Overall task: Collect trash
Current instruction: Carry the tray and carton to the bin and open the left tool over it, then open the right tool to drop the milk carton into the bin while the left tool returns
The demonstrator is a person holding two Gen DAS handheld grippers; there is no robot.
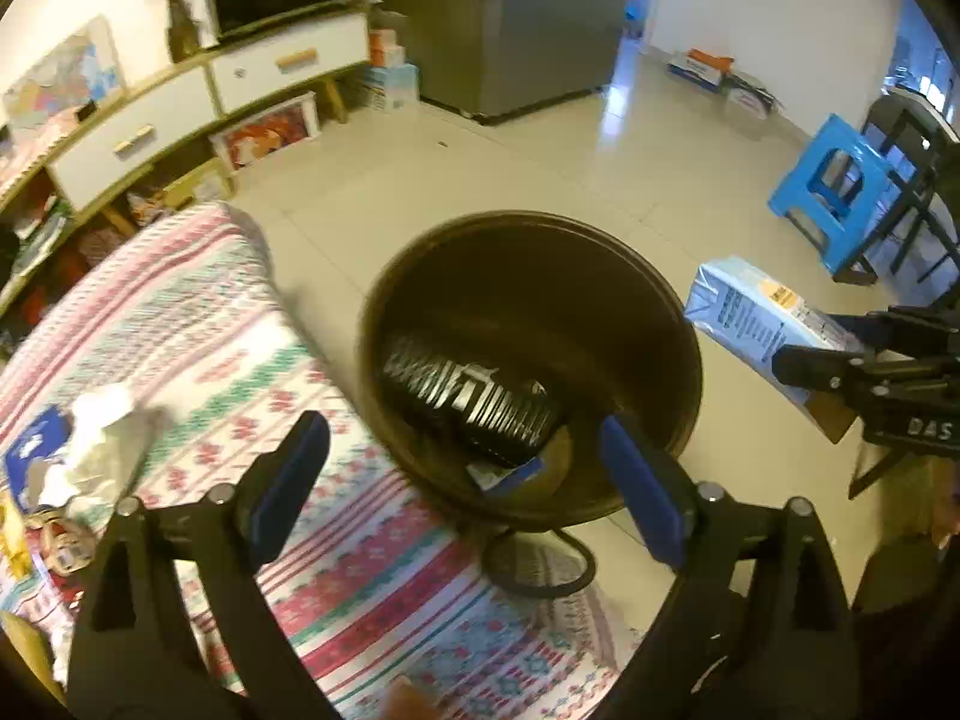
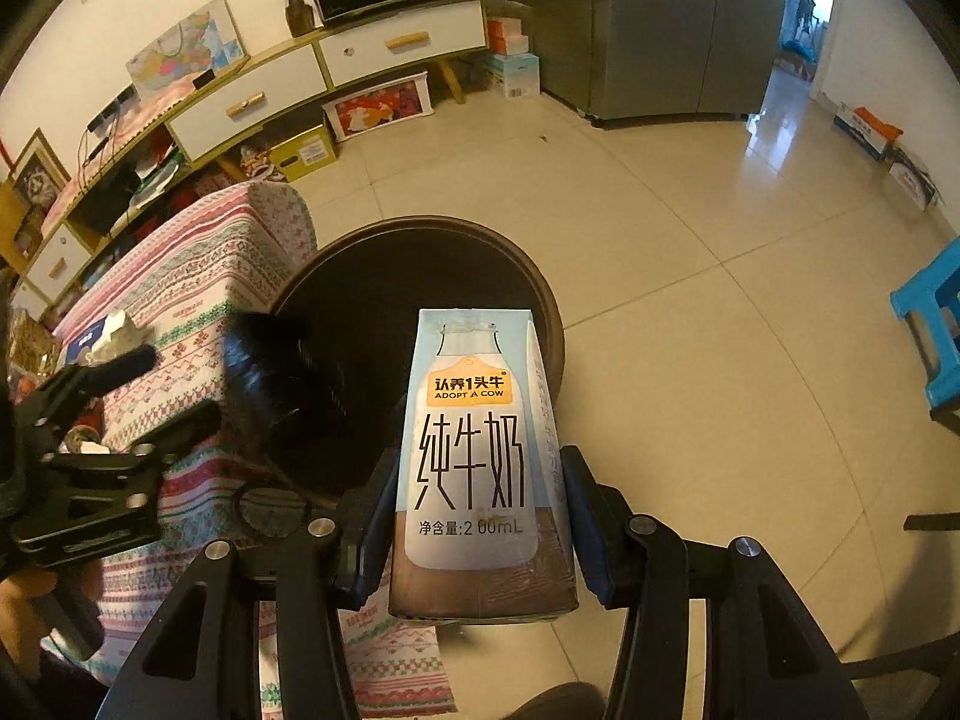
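Jaws of the right gripper point(image 2: 480, 516) pinch the milk carton point(image 2: 474, 462), its long axis along the fingers.

Lighting: warm, dim indoor light with a yellow cast; daylight enters from a doorway point(image 2: 807, 6) at upper right. Glare: pale streaks on the glossy tiled floor point(image 1: 618, 90) beneath that opening. Shadows: the bin point(image 1: 528, 324) interior is nearly black in both views. Blur: left wrist view smeared by motion, worst on the patterned cloth point(image 1: 198, 324); right wrist view sharper, print on the milk carton point(image 2: 474, 456) legible. Distortion: strong fisheye bending, black vignette at corners.
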